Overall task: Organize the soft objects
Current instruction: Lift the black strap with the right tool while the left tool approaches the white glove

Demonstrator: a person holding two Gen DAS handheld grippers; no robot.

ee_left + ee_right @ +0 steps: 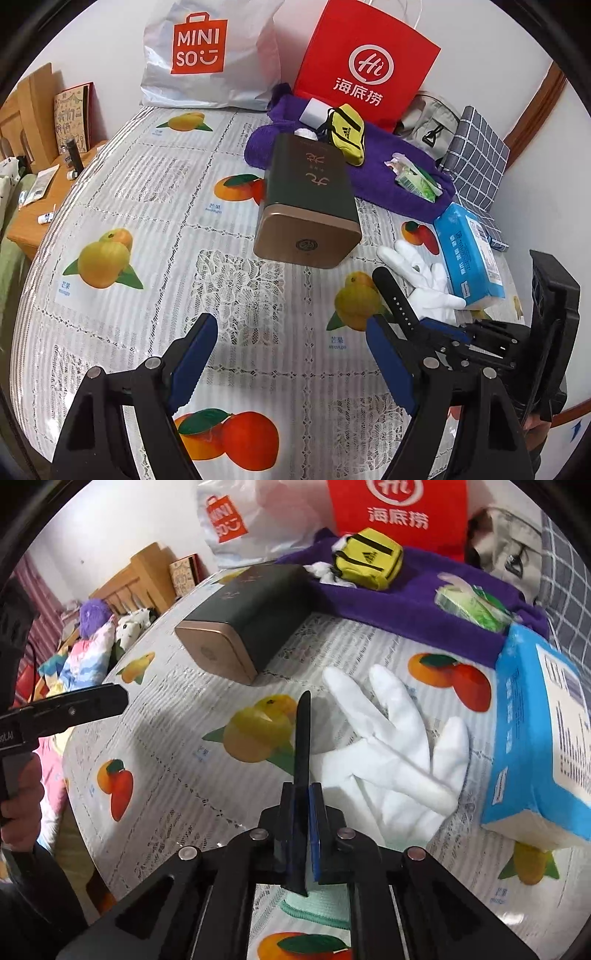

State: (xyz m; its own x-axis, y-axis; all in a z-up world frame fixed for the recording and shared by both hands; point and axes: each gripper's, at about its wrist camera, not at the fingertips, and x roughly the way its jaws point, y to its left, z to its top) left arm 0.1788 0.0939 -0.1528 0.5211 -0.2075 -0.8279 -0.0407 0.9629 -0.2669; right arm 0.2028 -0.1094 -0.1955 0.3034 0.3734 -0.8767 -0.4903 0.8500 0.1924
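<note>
2 tools: left tool (291, 350) spread, right tool (301, 797) clamping black strap (303, 734), white glove (391, 753) beside.

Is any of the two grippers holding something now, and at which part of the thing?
The right gripper holds a black watch strap near one end; its perforated length projects forward past the jaws. The left gripper is open and holds nothing.

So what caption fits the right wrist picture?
Right hand-held gripper shut on a black strap above a white glove on the fruit-print tablecloth.
</note>
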